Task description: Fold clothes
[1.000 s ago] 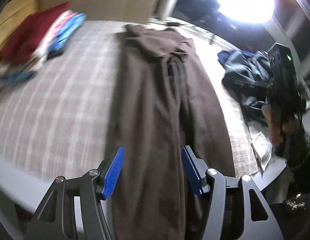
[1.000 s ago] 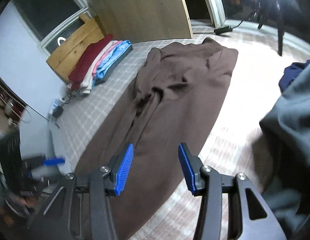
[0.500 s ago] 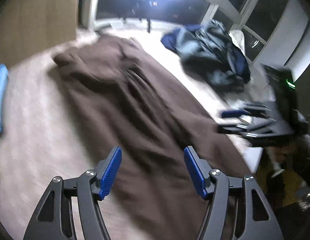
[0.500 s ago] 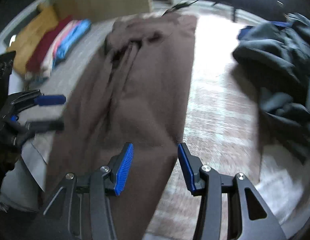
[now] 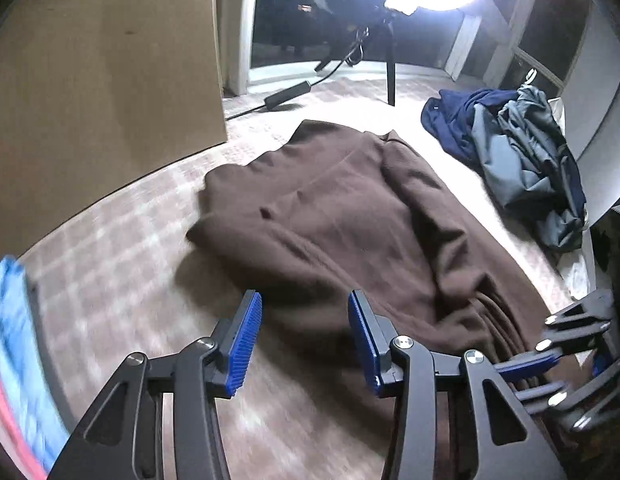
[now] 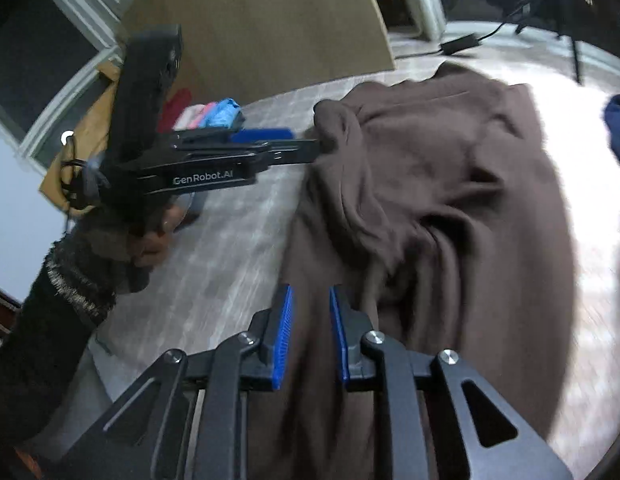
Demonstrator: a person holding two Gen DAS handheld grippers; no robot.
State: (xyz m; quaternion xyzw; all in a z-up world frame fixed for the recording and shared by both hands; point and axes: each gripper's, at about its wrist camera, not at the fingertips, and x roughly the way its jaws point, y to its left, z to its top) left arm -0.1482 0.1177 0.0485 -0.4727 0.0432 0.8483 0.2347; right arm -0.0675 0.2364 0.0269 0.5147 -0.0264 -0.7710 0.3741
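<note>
A brown garment (image 5: pixel 349 216) lies spread lengthwise on the plaid cover (image 5: pixel 122 264). In the left wrist view my left gripper (image 5: pixel 304 340) stands open, its blue pads either side of the garment's near edge. From the right wrist view the left gripper (image 6: pixel 306 142) reaches in from the left, its fingertips at a bunched corner of the brown garment (image 6: pixel 449 184). My right gripper (image 6: pixel 310 336) has its pads drawn close together with a fold of brown cloth between them. Folds of the cloth run toward the right gripper (image 5: pixel 549 360) at the lower right.
A stack of folded clothes (image 6: pixel 214 114) in blue, pink and red sits at the left. A heap of blue and grey clothes (image 5: pixel 521 160) lies to the right. A wooden board (image 5: pixel 90 80), a lamp stand (image 5: pixel 389 60) and a power brick (image 5: pixel 286 94) are behind. A person's hand (image 6: pixel 150 240) holds the left gripper.
Both cameras swung in toward the garment. The right gripper's pads have narrowed from wide open onto the cloth. The left gripper has moved to the garment's left edge and stays open.
</note>
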